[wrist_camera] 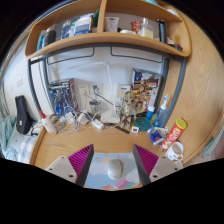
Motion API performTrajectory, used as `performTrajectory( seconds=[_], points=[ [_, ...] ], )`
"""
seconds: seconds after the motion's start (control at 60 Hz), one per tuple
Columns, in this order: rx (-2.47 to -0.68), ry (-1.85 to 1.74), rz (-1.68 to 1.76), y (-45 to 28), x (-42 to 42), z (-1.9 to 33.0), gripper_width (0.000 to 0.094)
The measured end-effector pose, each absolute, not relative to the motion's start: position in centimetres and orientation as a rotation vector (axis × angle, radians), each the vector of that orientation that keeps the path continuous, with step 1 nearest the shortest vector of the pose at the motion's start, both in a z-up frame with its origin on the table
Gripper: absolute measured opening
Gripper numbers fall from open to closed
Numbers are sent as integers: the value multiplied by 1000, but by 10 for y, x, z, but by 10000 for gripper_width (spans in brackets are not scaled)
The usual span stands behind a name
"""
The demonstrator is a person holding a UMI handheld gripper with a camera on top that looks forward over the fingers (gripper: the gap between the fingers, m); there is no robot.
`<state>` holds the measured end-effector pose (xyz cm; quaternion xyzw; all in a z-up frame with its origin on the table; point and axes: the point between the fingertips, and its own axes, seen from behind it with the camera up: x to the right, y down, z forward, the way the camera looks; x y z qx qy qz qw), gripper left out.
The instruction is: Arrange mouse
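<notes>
- Here, in the gripper view, the gripper [113,165] has its fingers spread wide, magenta pads [79,160] facing inward, gripping nothing.
- The white mouse [115,168] lies on a pale mouse mat [103,181] between the fingers, gaps either side, likely centred for a clean pinch.
- The wooden desk [60,145] has bare room left; a mug [175,151] and cans crowd the right.

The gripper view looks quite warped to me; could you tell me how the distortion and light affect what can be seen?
Gripper view: strong fisheye bend, so the shelf curves; even indoor light, no harsh glare; the mouse sits small and soft between the open tongs on the desk; clutter behind is too tiny to read.
</notes>
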<state>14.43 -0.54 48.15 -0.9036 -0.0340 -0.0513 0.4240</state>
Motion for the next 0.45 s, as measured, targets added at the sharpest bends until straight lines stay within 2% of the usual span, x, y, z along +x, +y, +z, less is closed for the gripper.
performTrajectory(
  seconds=[0.45],
  points=[
    [-2240, -110, -181, -23, 127, 507, 794]
  ],
)
